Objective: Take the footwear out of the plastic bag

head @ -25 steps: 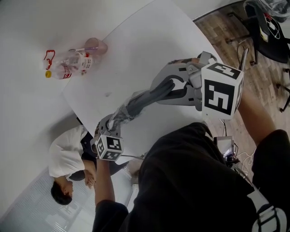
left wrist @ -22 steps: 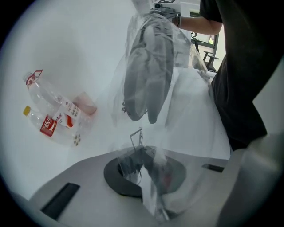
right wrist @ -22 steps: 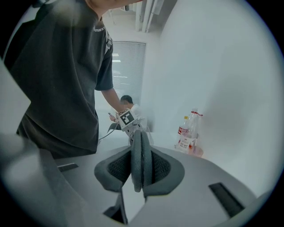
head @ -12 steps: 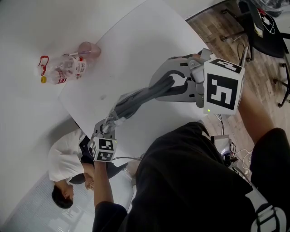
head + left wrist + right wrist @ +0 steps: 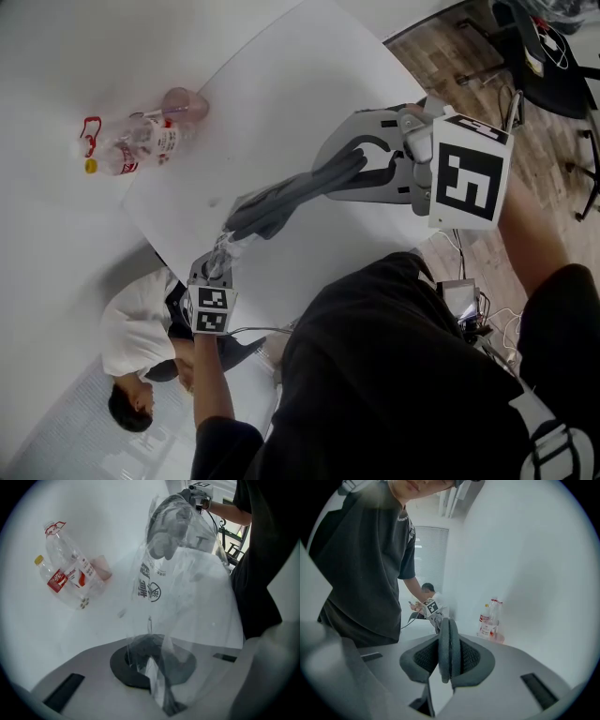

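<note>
On my feed the plastic bag (image 5: 187,573) is thin clear film, glossy and creased, with dark print on it. It catches the light where it bunches in the left tool (image 5: 149,667), whose shell is smooth, matt grey plastic. The footwear (image 5: 281,199) looks like matt grey foam or rubber, and sits against the right tool's (image 5: 449,656) dark, mesh-textured pads (image 5: 423,656). The desk (image 5: 309,84) is white, smooth and matt. At upper left, the bottles (image 5: 141,141) are clear shiny plastic with red-printed labels. At upper right, the floor (image 5: 548,150) shows wood-grain planks.
</note>
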{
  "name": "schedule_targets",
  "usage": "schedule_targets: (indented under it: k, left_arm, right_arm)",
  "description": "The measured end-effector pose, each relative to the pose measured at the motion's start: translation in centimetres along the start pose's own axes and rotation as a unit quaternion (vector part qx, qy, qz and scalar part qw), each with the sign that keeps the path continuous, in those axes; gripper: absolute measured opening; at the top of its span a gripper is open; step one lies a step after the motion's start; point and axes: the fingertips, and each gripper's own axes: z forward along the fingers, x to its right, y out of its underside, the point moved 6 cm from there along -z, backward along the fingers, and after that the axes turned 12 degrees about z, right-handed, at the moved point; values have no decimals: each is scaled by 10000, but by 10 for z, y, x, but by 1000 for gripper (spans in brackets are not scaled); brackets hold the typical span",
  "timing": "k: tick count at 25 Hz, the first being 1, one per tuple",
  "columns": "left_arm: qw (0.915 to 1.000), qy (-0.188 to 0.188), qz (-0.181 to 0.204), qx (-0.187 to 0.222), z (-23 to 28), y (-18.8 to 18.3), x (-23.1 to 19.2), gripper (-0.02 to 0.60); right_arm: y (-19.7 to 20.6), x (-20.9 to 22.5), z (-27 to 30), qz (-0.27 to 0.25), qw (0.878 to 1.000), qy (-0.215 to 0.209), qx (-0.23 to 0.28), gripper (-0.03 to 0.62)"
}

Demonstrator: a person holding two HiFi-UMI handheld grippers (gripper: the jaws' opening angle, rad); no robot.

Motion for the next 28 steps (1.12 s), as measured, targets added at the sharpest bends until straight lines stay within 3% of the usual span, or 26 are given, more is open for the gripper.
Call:
schedule_targets:
  k: [9, 15, 23, 28]
  left_arm:
    - [9992, 134, -364, -107, -13, -10, 7, 23]
    - [9963, 224, -812, -187, -13, 2, 7, 23]
    - [9839, 274, -1761, -152, -18, 2, 3, 23]
    - [9726, 211, -2310, -146, -22, -13, -5, 23]
  right_arm:
    - [-1, 4, -22, 117, 9998, 21, 159, 77]
    - [1, 10, -26, 215, 9989, 317, 267, 77]
    - [0, 23, -39, 349, 9885, 1283, 721, 77]
    - [0, 34, -47, 494, 9660, 2237, 1195, 77]
